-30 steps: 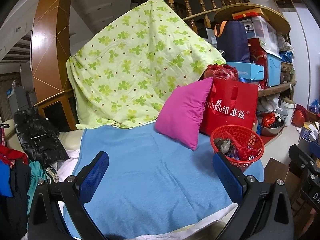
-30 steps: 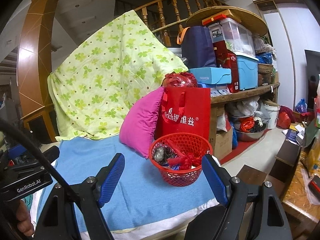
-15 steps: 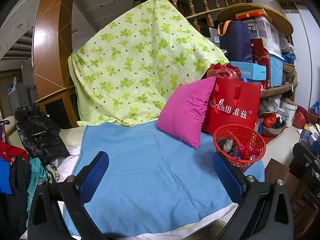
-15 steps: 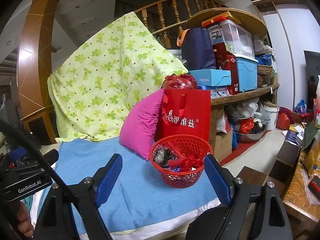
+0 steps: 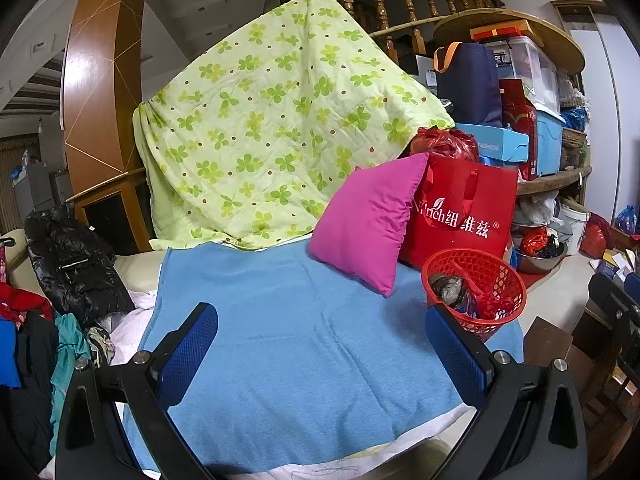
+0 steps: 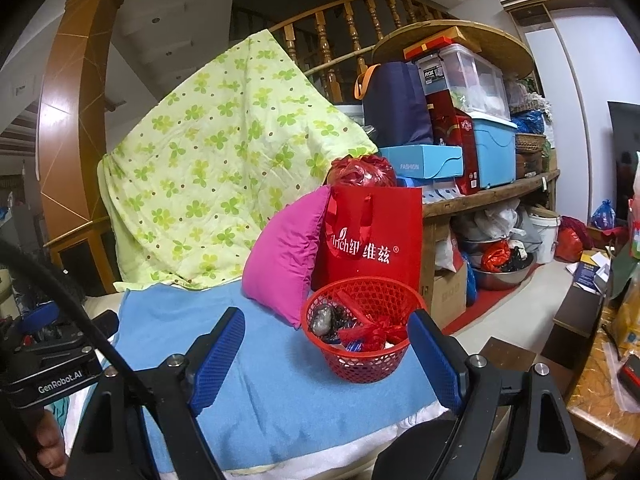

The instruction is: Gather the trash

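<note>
Closest in, right tool [image 6: 324,316]: spread wide, just been opened a touch further, nothing between the pads, only blue blanket [image 6: 280,380] underneath. Same deal on the left tool [image 5: 320,310], gaping wide and empty, parked over the middle of that blanket. No loose trash spotted anywhere on the blanket, fwiw. Just past the right tool's tips, sitting almost dead ahead and a hair to the right: red basket [image 6: 360,364], upright near the blanket's right-hand edge, already stuffed with trash [image 6: 368,332] (crumpled red plastic, a grey wad, some blue bits, hard to tell more). From the left tool, though, way off to the right, half tucked behind the right finger, so probably a cross-body reach from there. Round and no long axis to line up with, so really just a question of side: clearly nearer the right hand, straight-ahead reach, rim roughly framed by the open fingers. Looks pretty much wrapped up on the collecting front, unless more junk is hiding out of frame. Right behind the basket and touching or nearly so: pink pillow [image 6: 288,256] leaning on a red bag [image 6: 372,240], so not much room for overshooting. Furthest back, green quilt [image 6: 208,168] draped over the railing, plus cluttered shelves.
</note>
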The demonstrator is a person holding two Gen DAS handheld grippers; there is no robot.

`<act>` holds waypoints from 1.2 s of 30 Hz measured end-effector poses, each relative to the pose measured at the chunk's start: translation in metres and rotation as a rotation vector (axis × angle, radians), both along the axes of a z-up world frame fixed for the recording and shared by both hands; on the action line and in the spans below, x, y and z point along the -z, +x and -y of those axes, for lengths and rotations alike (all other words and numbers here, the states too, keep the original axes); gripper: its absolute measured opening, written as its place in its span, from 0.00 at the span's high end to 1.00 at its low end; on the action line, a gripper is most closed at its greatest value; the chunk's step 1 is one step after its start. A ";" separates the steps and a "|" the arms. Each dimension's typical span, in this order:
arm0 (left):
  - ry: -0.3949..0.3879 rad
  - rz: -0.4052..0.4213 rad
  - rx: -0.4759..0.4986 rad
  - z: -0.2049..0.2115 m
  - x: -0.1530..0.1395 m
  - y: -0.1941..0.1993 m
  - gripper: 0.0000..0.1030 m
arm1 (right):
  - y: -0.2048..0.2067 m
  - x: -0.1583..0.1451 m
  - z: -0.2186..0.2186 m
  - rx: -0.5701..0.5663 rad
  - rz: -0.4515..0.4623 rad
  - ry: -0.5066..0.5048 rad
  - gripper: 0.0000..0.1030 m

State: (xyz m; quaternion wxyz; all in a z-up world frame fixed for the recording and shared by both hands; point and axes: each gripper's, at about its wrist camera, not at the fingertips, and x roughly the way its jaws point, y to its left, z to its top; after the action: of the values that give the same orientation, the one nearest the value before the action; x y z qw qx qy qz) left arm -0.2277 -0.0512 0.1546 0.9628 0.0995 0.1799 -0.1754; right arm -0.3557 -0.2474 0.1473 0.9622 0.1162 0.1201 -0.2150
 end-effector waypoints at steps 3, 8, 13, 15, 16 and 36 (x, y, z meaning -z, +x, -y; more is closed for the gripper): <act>0.003 0.004 0.009 0.002 -0.001 -0.003 0.00 | -0.002 -0.002 0.002 0.007 0.008 -0.002 0.16; 0.001 0.011 0.019 0.004 -0.004 -0.008 0.00 | -0.004 -0.003 0.004 0.012 0.015 -0.005 0.15; 0.000 0.016 0.025 0.004 -0.005 -0.010 0.00 | -0.004 -0.003 0.004 0.009 0.013 -0.004 0.15; -0.001 0.016 0.026 0.004 -0.005 -0.010 0.00 | -0.004 -0.003 0.003 0.008 0.009 -0.004 0.15; -0.001 0.015 0.026 0.005 -0.005 -0.010 0.00 | -0.005 -0.002 0.003 0.006 0.009 -0.003 0.15; -0.007 0.009 0.023 0.002 -0.005 -0.009 0.00 | -0.005 -0.002 0.000 0.005 0.009 -0.008 0.15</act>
State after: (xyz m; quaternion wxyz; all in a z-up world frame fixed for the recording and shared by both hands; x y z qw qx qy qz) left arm -0.2366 -0.0530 0.1596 0.9619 0.0992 0.1736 -0.1867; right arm -0.3604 -0.2469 0.1489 0.9626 0.1137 0.1147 -0.2173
